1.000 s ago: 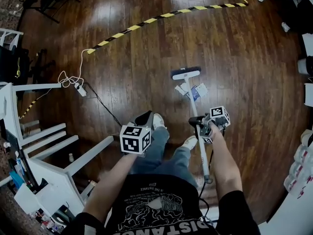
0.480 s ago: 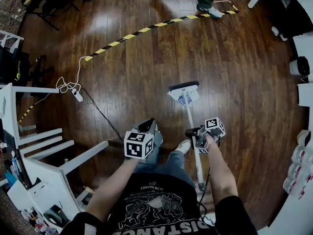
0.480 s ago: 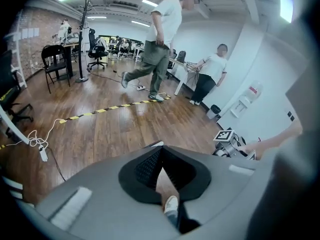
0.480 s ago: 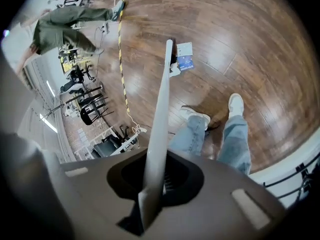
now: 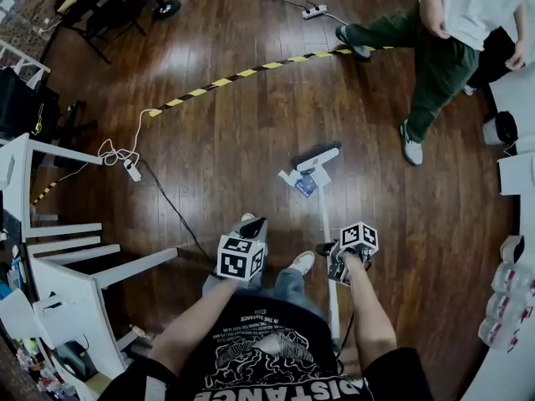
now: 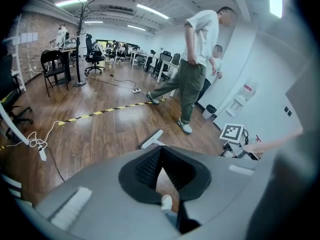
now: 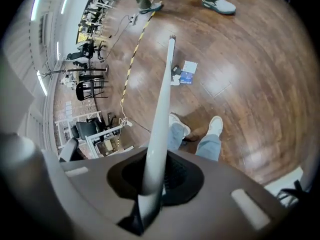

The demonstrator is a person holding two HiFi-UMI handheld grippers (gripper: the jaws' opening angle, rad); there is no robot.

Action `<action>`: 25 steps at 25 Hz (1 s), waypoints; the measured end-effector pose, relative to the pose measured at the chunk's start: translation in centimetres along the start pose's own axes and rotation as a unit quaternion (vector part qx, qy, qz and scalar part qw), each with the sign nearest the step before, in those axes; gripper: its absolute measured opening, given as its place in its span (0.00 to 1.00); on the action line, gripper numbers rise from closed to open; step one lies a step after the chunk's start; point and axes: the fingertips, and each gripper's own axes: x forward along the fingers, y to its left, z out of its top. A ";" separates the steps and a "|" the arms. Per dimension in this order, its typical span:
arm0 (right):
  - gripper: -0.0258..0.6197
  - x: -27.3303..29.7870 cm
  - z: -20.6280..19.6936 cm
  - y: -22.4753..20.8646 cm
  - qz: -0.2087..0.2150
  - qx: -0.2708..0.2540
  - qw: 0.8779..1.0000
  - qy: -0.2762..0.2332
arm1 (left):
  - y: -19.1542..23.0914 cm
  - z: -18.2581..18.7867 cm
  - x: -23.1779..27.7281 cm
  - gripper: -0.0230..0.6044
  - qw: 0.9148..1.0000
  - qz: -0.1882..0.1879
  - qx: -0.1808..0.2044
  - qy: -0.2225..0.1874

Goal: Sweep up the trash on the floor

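A broom with a white handle (image 5: pixel 324 215) stands on the wood floor, its head (image 5: pixel 316 158) tilted a little. White and blue paper trash (image 5: pixel 300 181) lies against the near side of the head; in the right gripper view the trash (image 7: pixel 185 75) sits just right of the broom handle (image 7: pixel 161 109). My right gripper (image 5: pixel 333 251) is shut on the handle about halfway up, and the handle runs between its jaws (image 7: pixel 150 186). My left gripper (image 5: pixel 253 225) hangs above my left shoe, its jaws closed at the tips (image 6: pixel 160 155) with nothing in them.
A person in green trousers (image 5: pixel 435 53) walks at the upper right. Yellow-black tape (image 5: pixel 242 73) crosses the floor. A power strip with cable (image 5: pixel 131 169) lies left, beside white shelving (image 5: pixel 58 253). White bins (image 5: pixel 501 295) line the right edge.
The broom head has swung and now sits askew, with the trash on its near-left side instead of its right. A person in green trousers has walked into view.
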 end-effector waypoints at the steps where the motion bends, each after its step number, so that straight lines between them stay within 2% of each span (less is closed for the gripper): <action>1: 0.10 -0.6 -0.5 -0.5 -0.008 -0.010 1.000 -0.006 | -0.6 -0.2 -0.2 0.04 1.000 0.000 0.000 -0.003; 5: 0.09 -2.7 -2.9 -2.9 -0.058 -0.059 0.996 -0.022 | -2.6 -1.4 -1.3 0.04 1.000 0.003 -0.001 -0.015; 10: 0.09 -5.4 -5.9 -4.4 -0.082 -0.095 0.991 -0.048 | -5.2 -2.9 -2.4 0.04 1.000 0.003 -0.001 -0.020; 13: 0.09 -6.7 -8.1 -4.8 -0.091 -0.111 0.986 -0.080 | -6.7 -3.8 -3.1 0.04 1.000 -0.011 0.013 -0.019; 19: 0.09 -6.9 -11.4 -2.3 -0.093 -0.135 0.977 -0.135 | -6.8 -4.5 -5.1 0.04 0.998 -0.040 0.033 -0.034; 25: 0.09 -7.8 -15.2 0.2 -0.115 -0.145 0.962 -0.201 | -8.5 -5.2 -8.1 0.04 0.992 -0.096 0.057 -0.061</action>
